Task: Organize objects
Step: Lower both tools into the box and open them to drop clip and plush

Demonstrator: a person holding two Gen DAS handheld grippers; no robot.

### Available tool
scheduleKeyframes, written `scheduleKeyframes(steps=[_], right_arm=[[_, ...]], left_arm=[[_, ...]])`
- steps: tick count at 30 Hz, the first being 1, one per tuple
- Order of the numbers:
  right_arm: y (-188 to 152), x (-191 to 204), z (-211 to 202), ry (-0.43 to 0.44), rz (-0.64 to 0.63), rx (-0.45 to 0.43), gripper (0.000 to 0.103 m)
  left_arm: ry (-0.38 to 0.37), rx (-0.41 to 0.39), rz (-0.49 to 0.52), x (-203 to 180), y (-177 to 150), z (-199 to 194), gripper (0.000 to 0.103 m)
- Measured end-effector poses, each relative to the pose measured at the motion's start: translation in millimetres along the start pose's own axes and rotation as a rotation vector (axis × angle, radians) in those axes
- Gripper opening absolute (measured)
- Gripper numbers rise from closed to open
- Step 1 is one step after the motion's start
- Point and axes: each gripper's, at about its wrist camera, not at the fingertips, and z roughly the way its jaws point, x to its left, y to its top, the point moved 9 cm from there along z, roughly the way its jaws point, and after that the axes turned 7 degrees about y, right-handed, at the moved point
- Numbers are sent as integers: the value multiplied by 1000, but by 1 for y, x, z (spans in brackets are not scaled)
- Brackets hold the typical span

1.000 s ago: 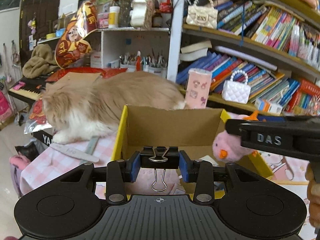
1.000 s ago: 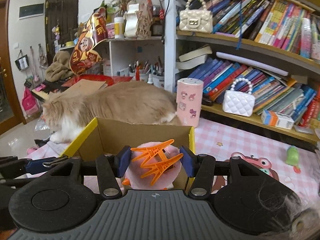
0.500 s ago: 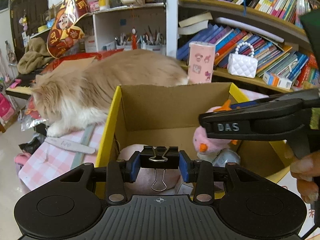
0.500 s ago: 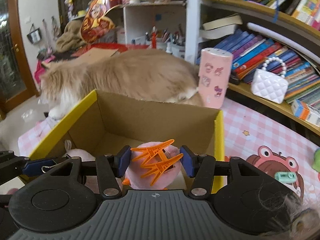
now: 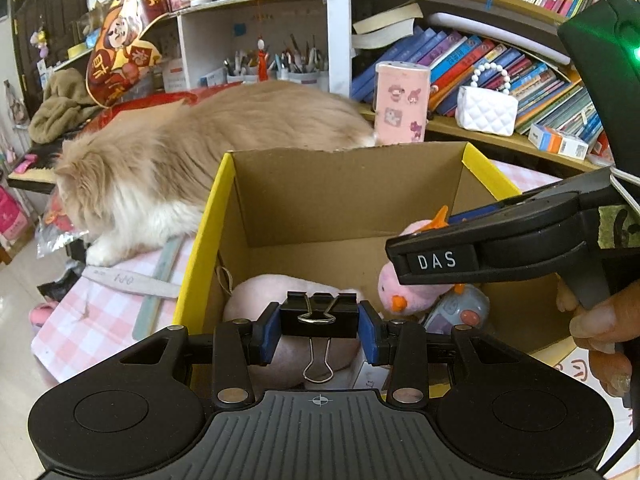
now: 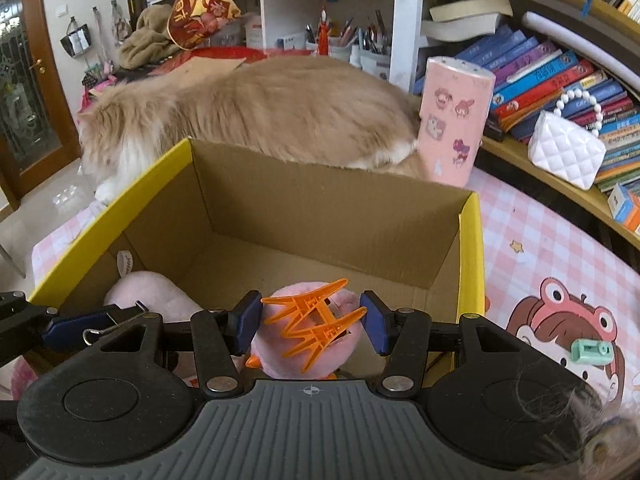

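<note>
My left gripper [image 5: 319, 320] is shut on a black binder clip [image 5: 319, 317], held over the near edge of an open cardboard box [image 5: 352, 192] with yellow rims. My right gripper [image 6: 312, 326] is shut on an orange claw hair clip [image 6: 314, 322], also above the box [image 6: 320, 200]. Inside the box lie a pale pink plush [image 5: 264, 292], a pink duck plush [image 5: 404, 286] with an orange beak, and a small bluish toy [image 5: 460, 312]. In the left wrist view the right gripper [image 5: 500, 240] reaches in from the right, with a hand [image 5: 600, 328] on its grip.
A long-haired ginger and white cat [image 5: 208, 152] lies just behind the box on the pink checked tablecloth [image 6: 540, 248]. A pink stickered case [image 6: 454, 120] stands beside it. Bookshelves [image 5: 500, 60] fill the back. A teal clip [image 6: 592, 350] lies at the right, rulers [image 5: 132, 280] at the left.
Both grippers have sunk and moved forward over the box, so its inside and the plush toys now show more fully. Both clips stay gripped. The cat has not moved.
</note>
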Motion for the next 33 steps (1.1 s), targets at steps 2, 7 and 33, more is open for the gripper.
scheduleKeyframes(steps=[2,7,33], right_arm=[[0,1,0,1,-4,1,51],[0,1,0,2,-4,1,52],[8,-2,-78,-94,99,-209,60]], left_arm=[[5,1,0,0,0,1,39],[7,1,1,0,1,2,39],[13,-125,-63,23,10,-50,58]])
